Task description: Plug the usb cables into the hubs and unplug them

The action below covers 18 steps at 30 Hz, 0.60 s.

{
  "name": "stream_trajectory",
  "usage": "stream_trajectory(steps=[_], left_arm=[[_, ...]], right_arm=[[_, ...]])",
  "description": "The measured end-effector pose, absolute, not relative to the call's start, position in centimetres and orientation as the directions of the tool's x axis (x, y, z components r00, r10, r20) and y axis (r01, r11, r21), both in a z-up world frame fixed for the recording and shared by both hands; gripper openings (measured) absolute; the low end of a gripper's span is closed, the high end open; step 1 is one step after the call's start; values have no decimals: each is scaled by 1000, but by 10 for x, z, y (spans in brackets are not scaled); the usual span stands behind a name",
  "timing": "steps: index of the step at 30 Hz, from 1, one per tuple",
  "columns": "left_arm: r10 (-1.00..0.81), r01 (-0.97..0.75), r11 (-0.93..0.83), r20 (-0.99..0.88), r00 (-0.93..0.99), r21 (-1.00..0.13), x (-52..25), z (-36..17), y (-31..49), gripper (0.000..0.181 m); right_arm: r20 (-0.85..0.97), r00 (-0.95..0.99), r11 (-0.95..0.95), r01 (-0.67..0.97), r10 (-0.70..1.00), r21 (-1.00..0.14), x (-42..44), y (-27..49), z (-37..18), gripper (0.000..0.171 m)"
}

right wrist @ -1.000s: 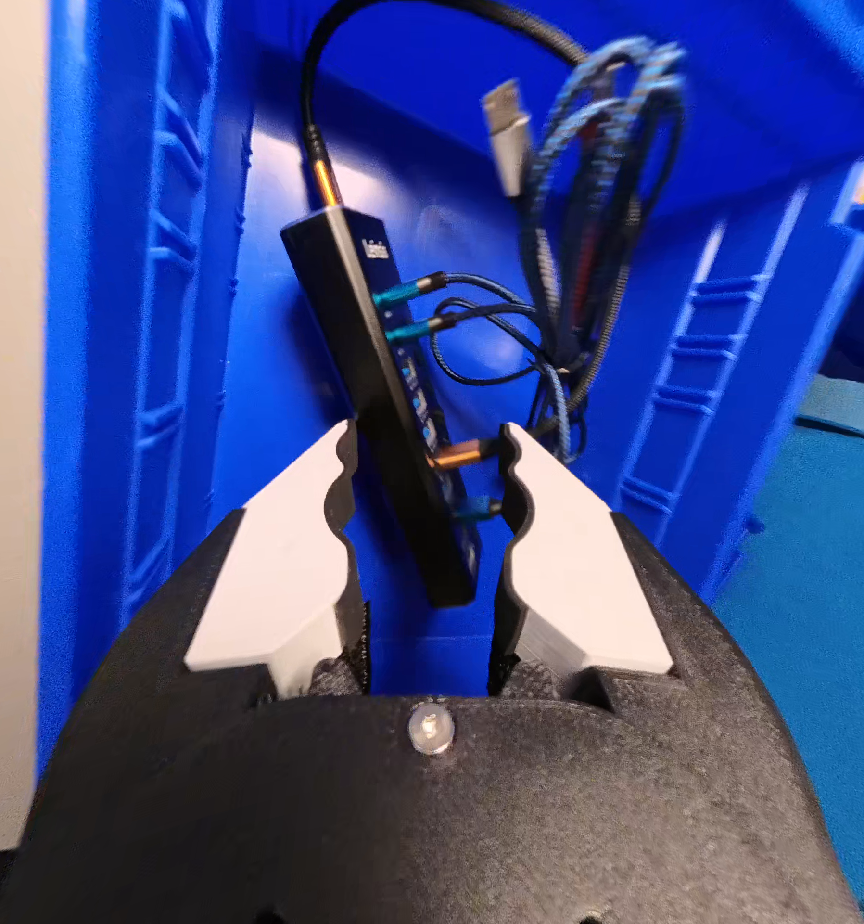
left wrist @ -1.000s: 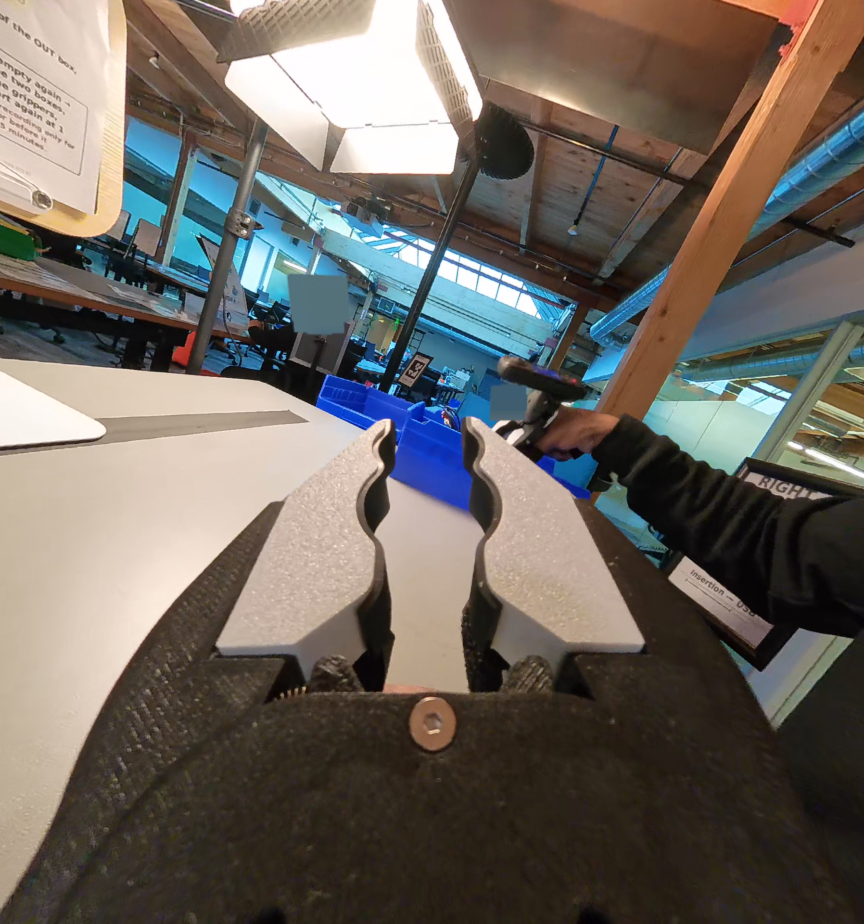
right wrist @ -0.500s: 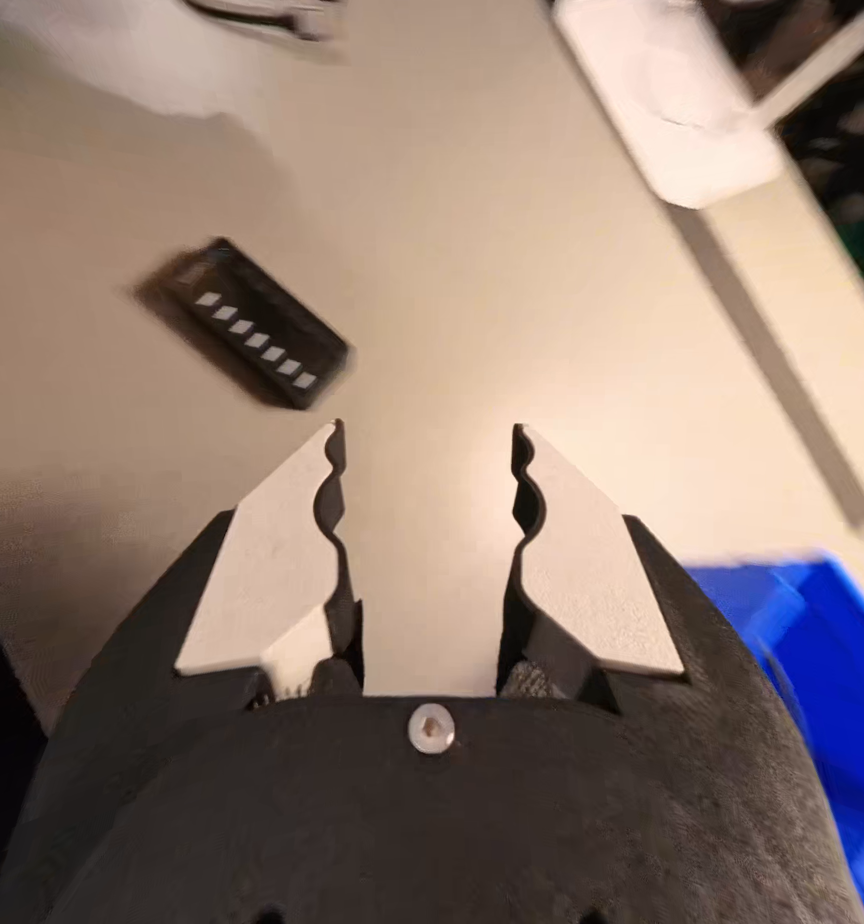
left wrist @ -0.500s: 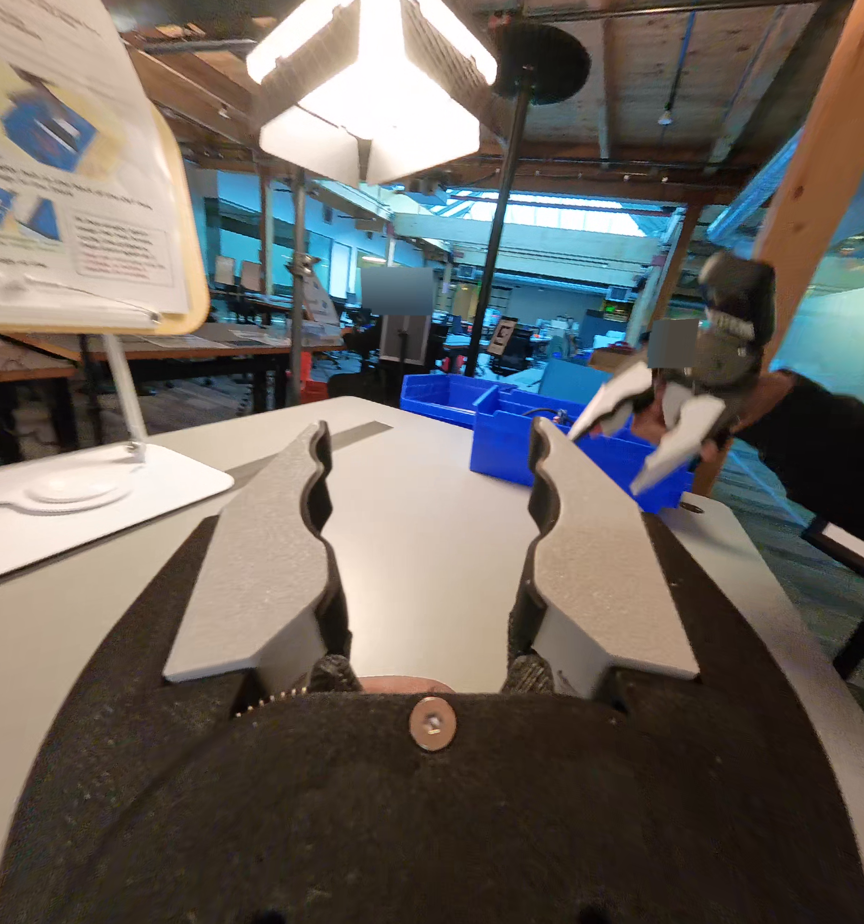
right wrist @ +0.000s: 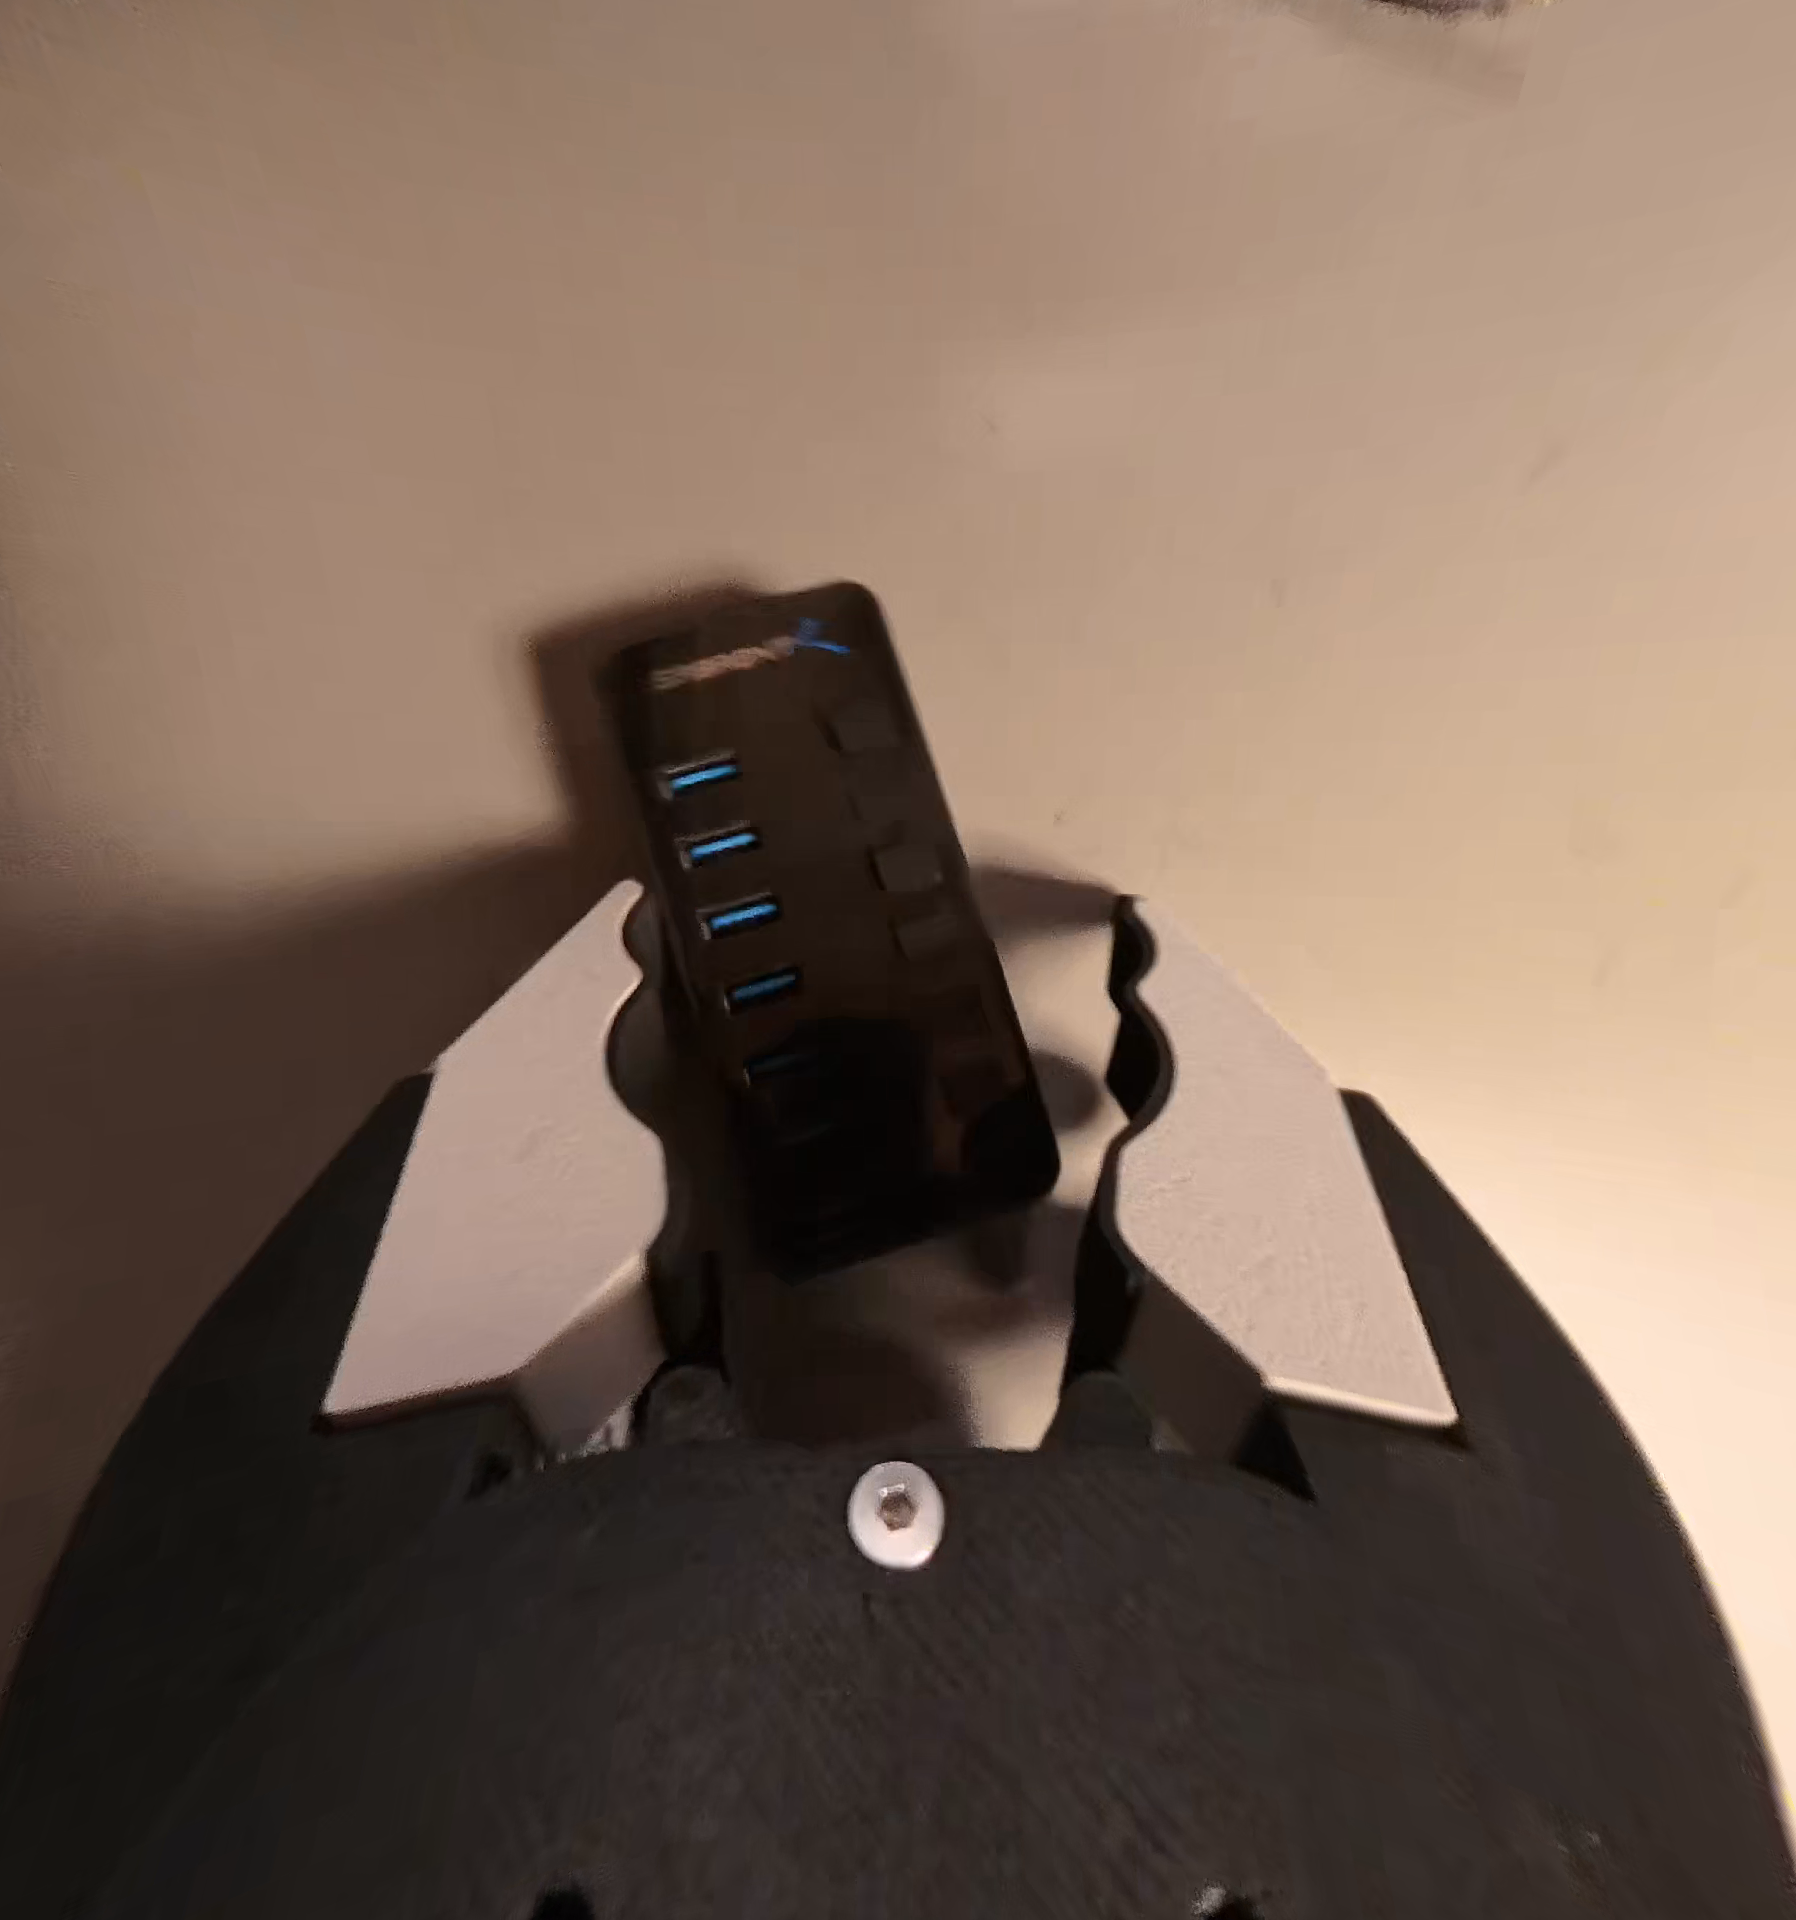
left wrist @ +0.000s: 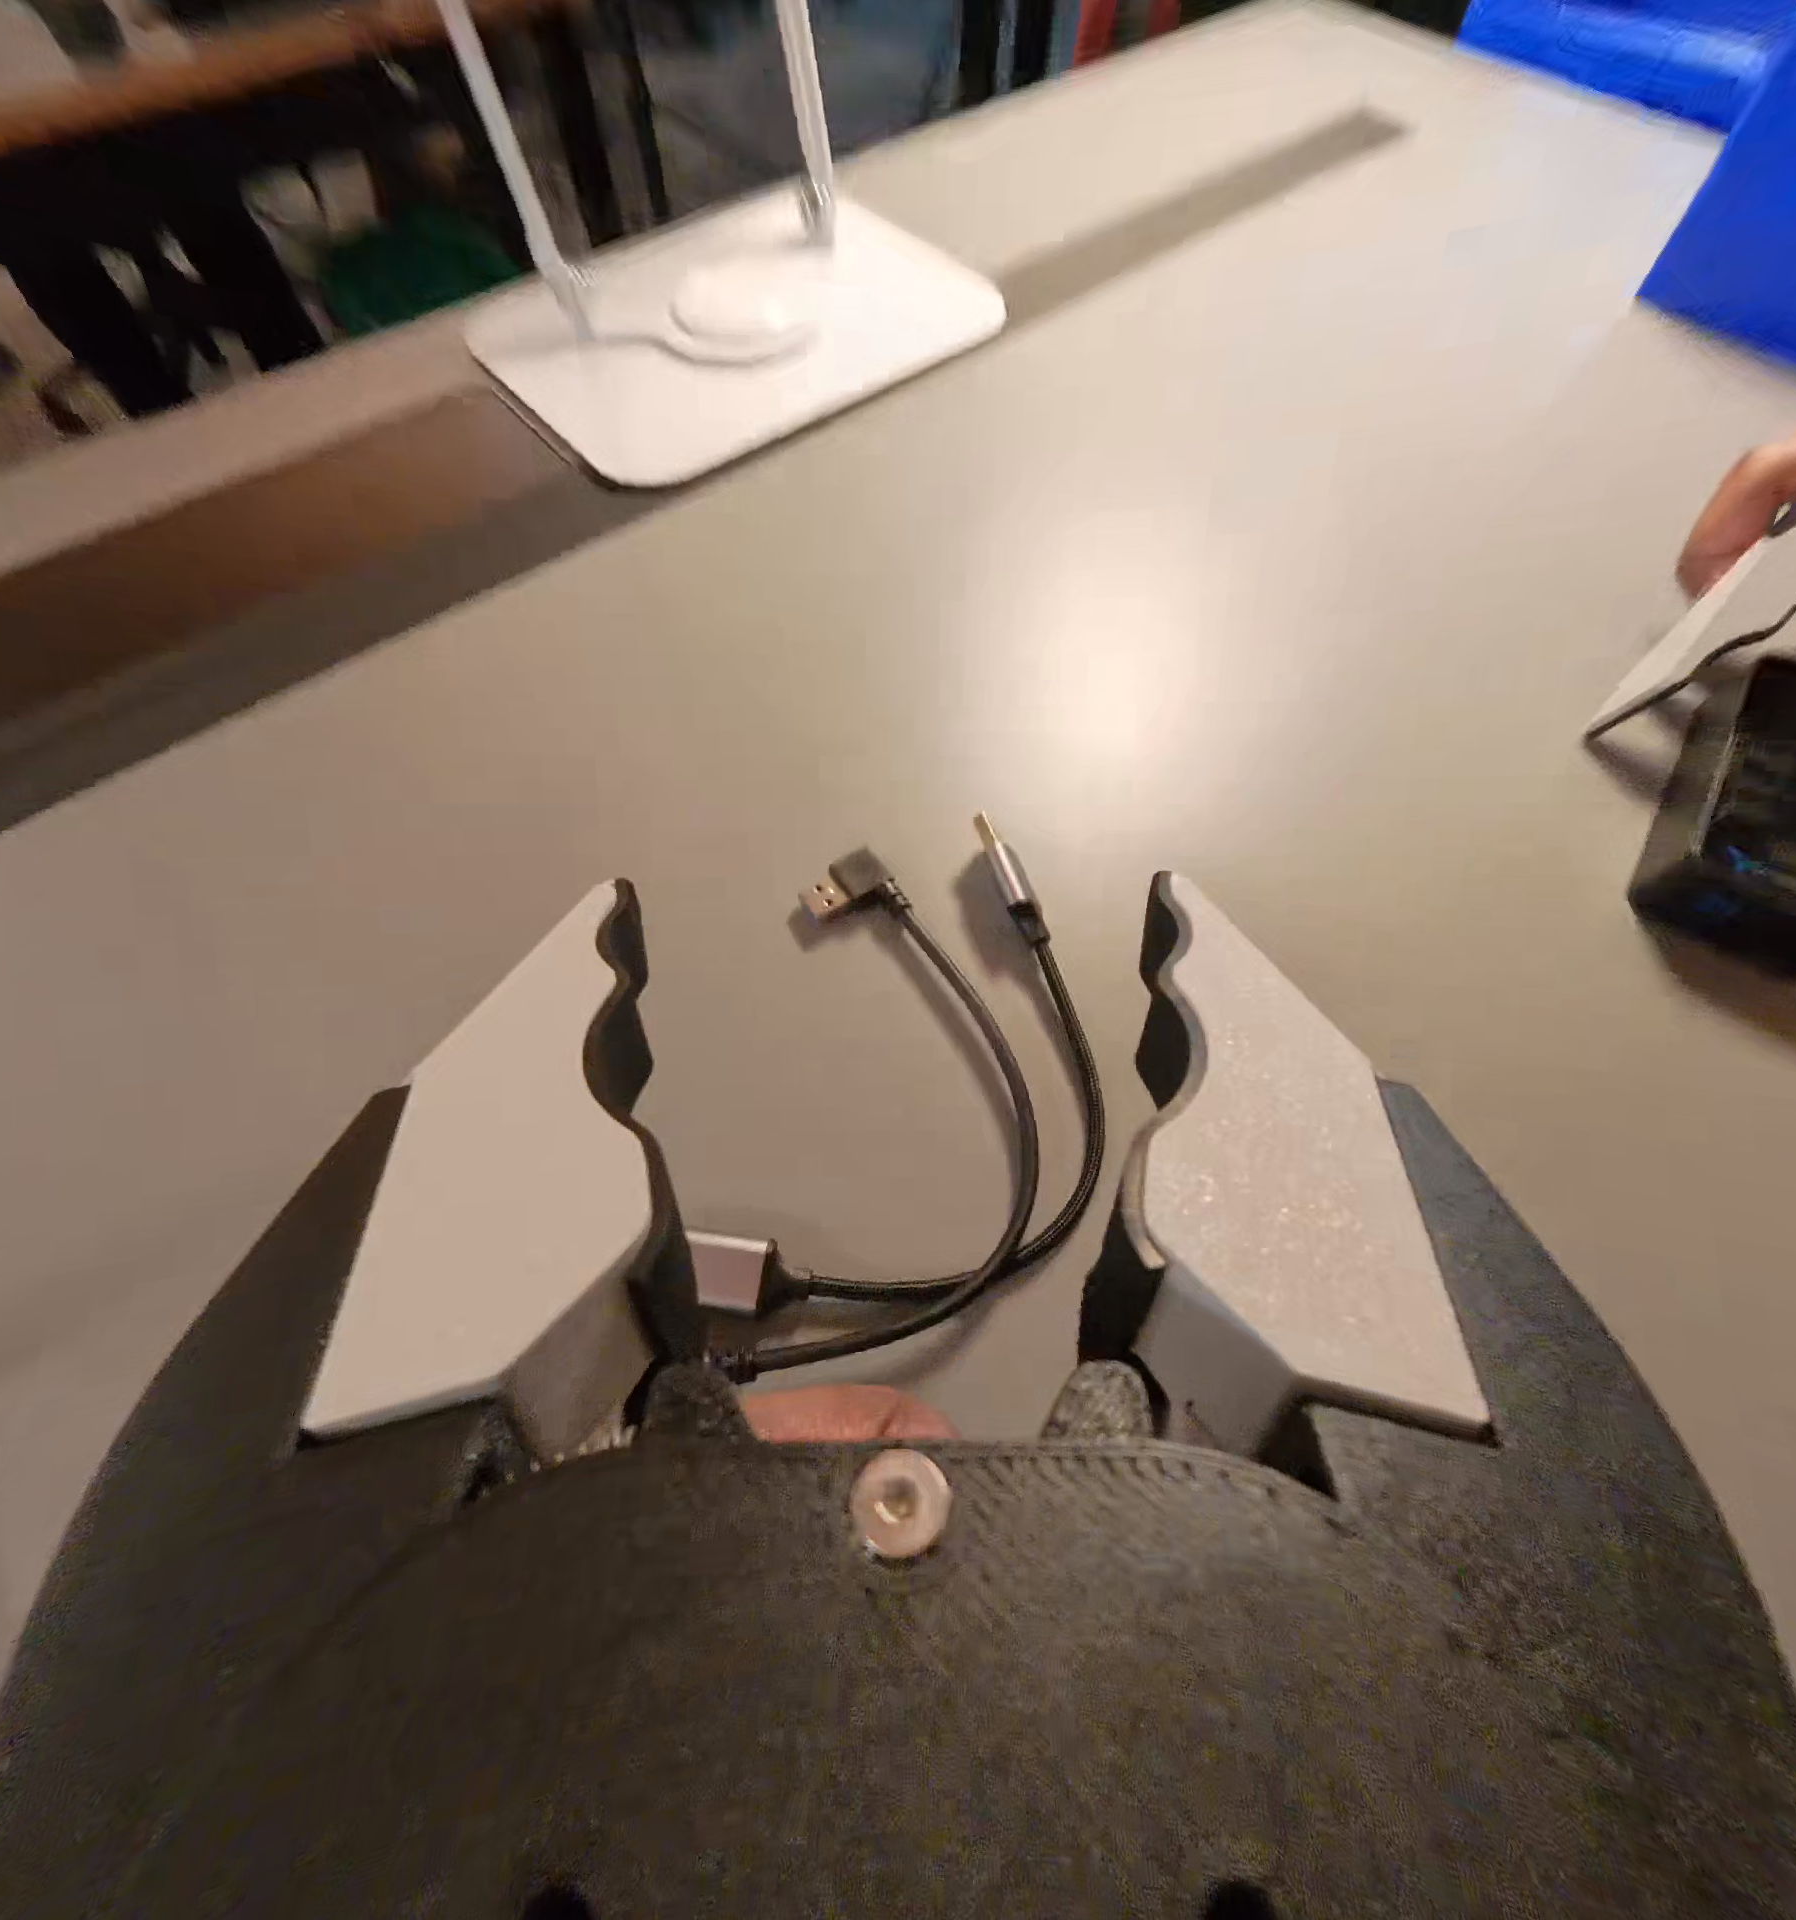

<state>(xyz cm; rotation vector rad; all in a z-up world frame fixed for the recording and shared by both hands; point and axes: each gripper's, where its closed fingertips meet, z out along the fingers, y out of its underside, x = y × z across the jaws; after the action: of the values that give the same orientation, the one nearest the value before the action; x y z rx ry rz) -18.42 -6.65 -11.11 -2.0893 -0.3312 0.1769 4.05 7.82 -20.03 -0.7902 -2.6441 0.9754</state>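
In the left wrist view my left gripper point(left wrist: 891, 891) is open and empty, low over the grey table point(left wrist: 665, 727). Two black braided USB cables lie between its fingers: one with a right-angle plug point(left wrist: 844, 896), one with a straight silver plug point(left wrist: 1008, 883). A silver connector point(left wrist: 733, 1270) lies by the left finger's base. My right gripper point(right wrist: 878, 909) is open, with a black USB hub point(right wrist: 832, 914) with blue ports lying on the table between its fingers, nearer the left one. The hub point(left wrist: 1746, 831) and a right finger point(left wrist: 1704, 644) also show at the left view's right edge.
A white lamp base point(left wrist: 738, 343) with a thin stand sits at the table's far side. A blue bin point(left wrist: 1767, 156) stands at the far right. A dark strip point(left wrist: 1185, 197) runs along the table's back edge. Between my left fingertips and the silver connector point(left wrist: 733, 1270) there is roughly 10 centimetres.
My left gripper tilted down from facing the room to the cables on the table, and opened wider. My right gripper left the blue bin and came down over the black hub.
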Motion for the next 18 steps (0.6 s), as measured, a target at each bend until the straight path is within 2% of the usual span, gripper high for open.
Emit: stream_trajectory(steps=[2, 7, 9, 13, 18], left_arm=[[283, 194, -545, 40, 958, -816, -186, -122, -49, 98], [265, 234, -601, 86, 960, -764, -192, -140, 0, 94], [246, 199, -653, 43, 968, -731, -186, -153, 7, 86], [167, 92, -743, -50, 985, -663, -166, -173, 6, 63], [181, 98, -812, -89, 979, -575, -161, -194, -4, 56]], right_arm=[[19, -838, 624, 390, 545, -677, 33, 74, -196, 59], [140, -709, 580, 428, 691, -693, -14, 108, -196, 59], [168, -657, 546, 426, 735, -721, -24, 120, -194, 59], [166, -655, 493, 354, 737, -795, -17, 122, -175, 63], [152, -647, 495, 388, 747, -778, -9, 133, -178, 71]])
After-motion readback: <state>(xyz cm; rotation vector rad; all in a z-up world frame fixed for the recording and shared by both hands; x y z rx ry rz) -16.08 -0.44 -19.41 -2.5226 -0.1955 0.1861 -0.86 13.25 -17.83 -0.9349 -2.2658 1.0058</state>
